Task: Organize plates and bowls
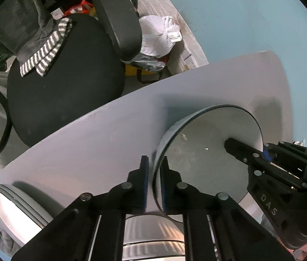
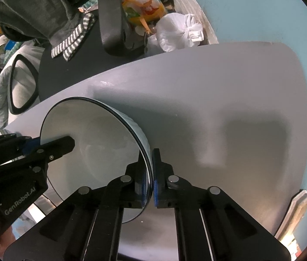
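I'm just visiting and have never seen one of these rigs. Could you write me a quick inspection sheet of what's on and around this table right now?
Surface: pale table, mostly bare, with shadows on it.
Job's things: one white bowl with a dark rim, gripped on opposite sides of its rim; more white dishes at the table's near edge, and another under the left gripper.
Clutter: nothing seen on the table.
Grippers: left gripper shut on the bowl's rim; right gripper shut on the opposite rim.
Cables: nothing seen.
Surroundings: black chair with a striped cloth, white bag, blue floor.
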